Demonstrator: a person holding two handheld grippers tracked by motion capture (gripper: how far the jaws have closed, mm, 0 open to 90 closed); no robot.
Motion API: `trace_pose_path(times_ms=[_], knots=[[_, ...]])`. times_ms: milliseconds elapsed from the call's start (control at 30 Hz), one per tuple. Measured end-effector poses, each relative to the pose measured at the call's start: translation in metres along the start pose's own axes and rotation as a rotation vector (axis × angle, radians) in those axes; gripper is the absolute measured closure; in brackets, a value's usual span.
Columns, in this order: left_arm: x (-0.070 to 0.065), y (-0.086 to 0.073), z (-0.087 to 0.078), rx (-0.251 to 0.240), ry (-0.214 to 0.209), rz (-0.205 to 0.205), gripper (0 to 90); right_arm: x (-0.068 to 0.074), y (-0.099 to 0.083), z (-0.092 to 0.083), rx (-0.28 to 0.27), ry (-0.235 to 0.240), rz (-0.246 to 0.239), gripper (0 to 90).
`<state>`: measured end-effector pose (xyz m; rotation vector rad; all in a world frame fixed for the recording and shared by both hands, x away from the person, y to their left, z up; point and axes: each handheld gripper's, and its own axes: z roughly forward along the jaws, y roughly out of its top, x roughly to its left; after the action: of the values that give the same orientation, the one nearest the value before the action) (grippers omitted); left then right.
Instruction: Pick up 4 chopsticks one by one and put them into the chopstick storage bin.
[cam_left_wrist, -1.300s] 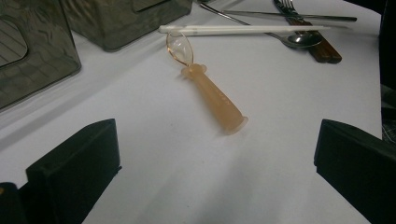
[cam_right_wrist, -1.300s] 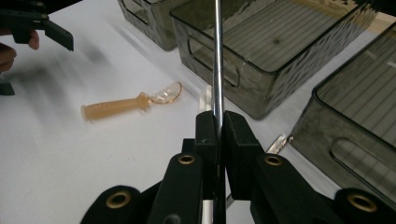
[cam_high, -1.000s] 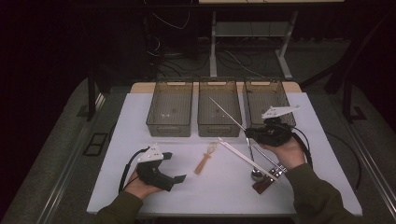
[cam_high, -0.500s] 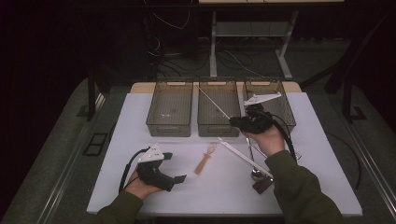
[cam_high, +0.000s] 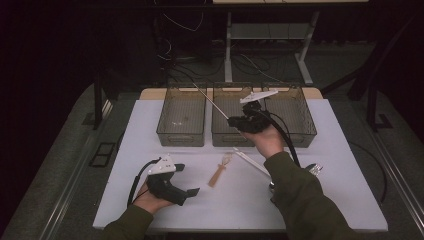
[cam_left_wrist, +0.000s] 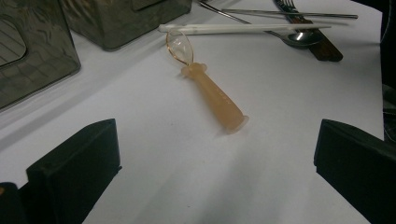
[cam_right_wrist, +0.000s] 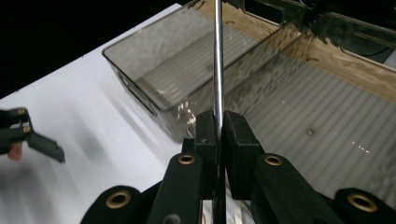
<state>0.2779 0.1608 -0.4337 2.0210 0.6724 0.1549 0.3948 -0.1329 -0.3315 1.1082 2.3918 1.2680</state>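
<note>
Metal chopstick (cam_right_wrist: 217, 56) — pinched in the right claw (cam_high: 239, 121), tip reaching ahead over the bins.

Lower it level and lengthwise into the bin below before letting go — it could tip out. Three bins; the left claw (cam_high: 186, 181) gapes wide, one small spoon (cam_left_wrist: 210, 86) just ahead of it.

We see a white table (cam_high: 125, 165). The three bins (cam_high: 182, 120) are smoky grey and clear, with ribbed floors. Our tools (cam_high: 231, 119) are black, with brass rivets. The rod (cam_right_wrist: 217, 60) is shiny silver. The small spoon (cam_left_wrist: 212, 95) has a pale orange handle and a clear bowl. The sleeves (cam_high: 305, 200) are olive green.
</note>
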Motion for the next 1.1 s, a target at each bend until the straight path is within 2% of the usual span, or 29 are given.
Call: trace_pose_path(times_ms=[267,433,833,1100], knots=[[-0.001,0.000,0.002,0.001,-0.004,-0.002,0.0,0.008,0.018,0.020,-0.012,0.009,0.012,84.5],[-0.001,0.000,0.002,-0.001,-0.007,0.008,0.0,0.012,0.029,0.041,-0.009,0.011,0.018,84.5],[-0.001,0.001,0.001,0.004,-0.011,0.014,0.0,0.021,0.051,0.077,-0.015,-0.006,0.028,84.5],[-0.002,0.001,0.002,-0.008,-0.018,0.009,0.0,0.026,0.060,0.099,0.003,-0.018,0.022,84.5]])
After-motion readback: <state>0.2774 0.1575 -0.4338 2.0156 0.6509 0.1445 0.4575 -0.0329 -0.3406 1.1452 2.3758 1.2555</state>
